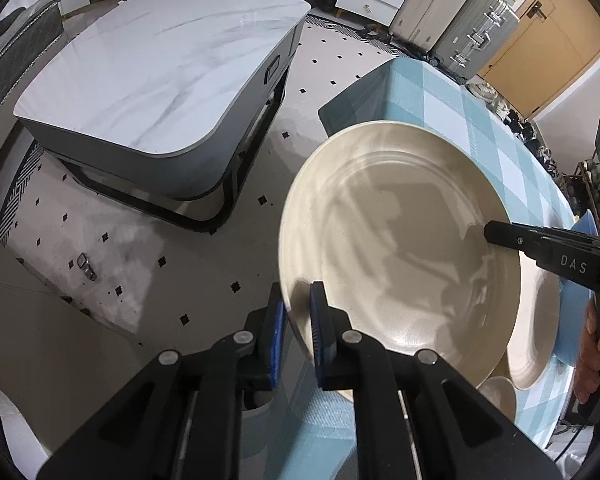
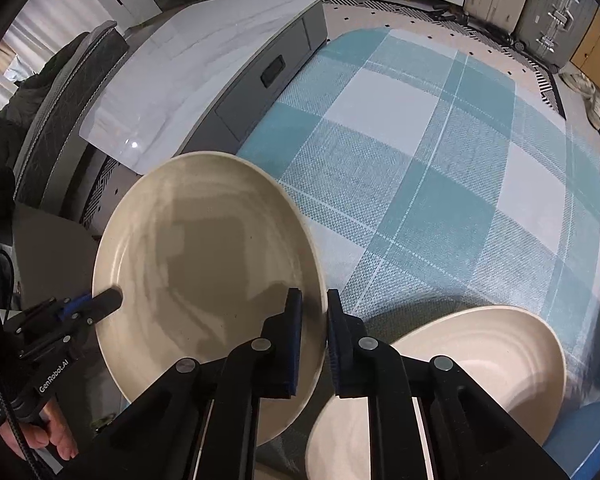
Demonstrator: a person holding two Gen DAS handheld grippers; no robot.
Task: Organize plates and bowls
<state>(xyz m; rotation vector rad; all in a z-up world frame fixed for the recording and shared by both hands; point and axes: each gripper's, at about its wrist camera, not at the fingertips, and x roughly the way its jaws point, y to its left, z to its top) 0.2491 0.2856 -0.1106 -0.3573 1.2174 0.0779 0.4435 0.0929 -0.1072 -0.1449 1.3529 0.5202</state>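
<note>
- My left gripper [image 1: 298,316] is clamped on the cream plate [image 1: 400,248] rim at its 7 o'clock.
- My right gripper [image 2: 314,324] is pinching the rim at 4 o'clock.
- A second plate [image 2: 500,360] lies on the checked cloth [image 2: 420,140].

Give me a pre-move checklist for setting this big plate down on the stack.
1. Left gripper clamped on the cream plate rim: ok.
2. Right gripper clamped on the opposite rim: ok.
3. Plate level: not ok, it looks tilted in both wrist views.
4. Second cream plate sits below and to the right, apparently on a blue dish: ok.
5. Checked tablecloth beyond the plates bare of obstacles: ok.
6. Gap between the held plate and the lower one: cannot tell.
</note>
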